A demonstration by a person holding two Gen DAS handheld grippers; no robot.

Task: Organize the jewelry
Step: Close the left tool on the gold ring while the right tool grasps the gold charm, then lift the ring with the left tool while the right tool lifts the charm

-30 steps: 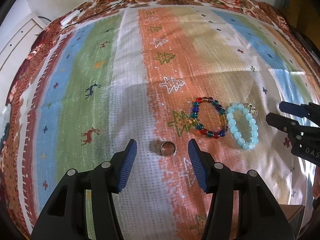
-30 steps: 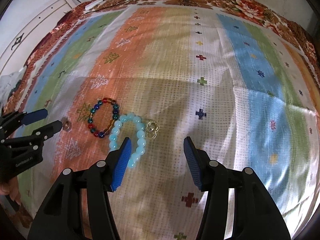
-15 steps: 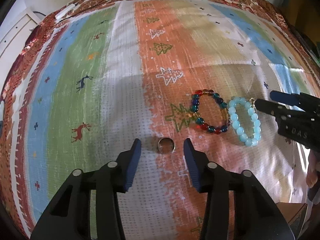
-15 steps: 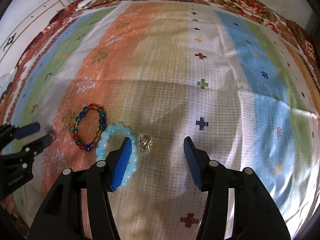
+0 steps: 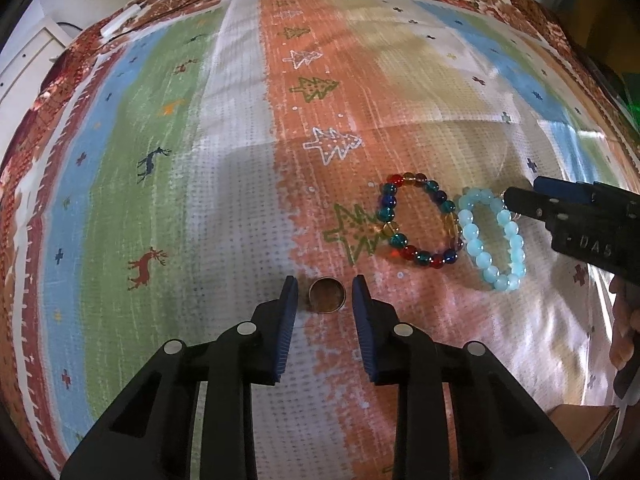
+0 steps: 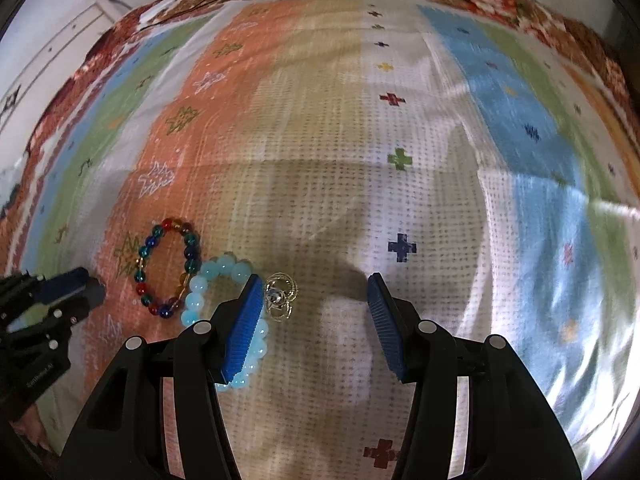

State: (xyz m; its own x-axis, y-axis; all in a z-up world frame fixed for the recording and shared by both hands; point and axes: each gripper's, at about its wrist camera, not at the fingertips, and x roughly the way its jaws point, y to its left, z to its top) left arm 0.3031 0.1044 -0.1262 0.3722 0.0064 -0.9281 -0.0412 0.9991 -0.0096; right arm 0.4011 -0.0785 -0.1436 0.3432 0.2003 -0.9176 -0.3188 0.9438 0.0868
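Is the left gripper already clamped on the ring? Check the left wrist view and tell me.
No: the left gripper has been closing, but gaps show between its pads and the ring lying on the cloth.

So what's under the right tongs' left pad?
Part of the pale blue bead bracelet runs beneath the right tongs; that pad hides several beads. The gold earrings beside it stay visible.

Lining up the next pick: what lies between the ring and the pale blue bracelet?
The multicoloured bead bracelet lies on the cloth between the ring and the pale blue bracelet, nothing else. The left wrist view shows it.
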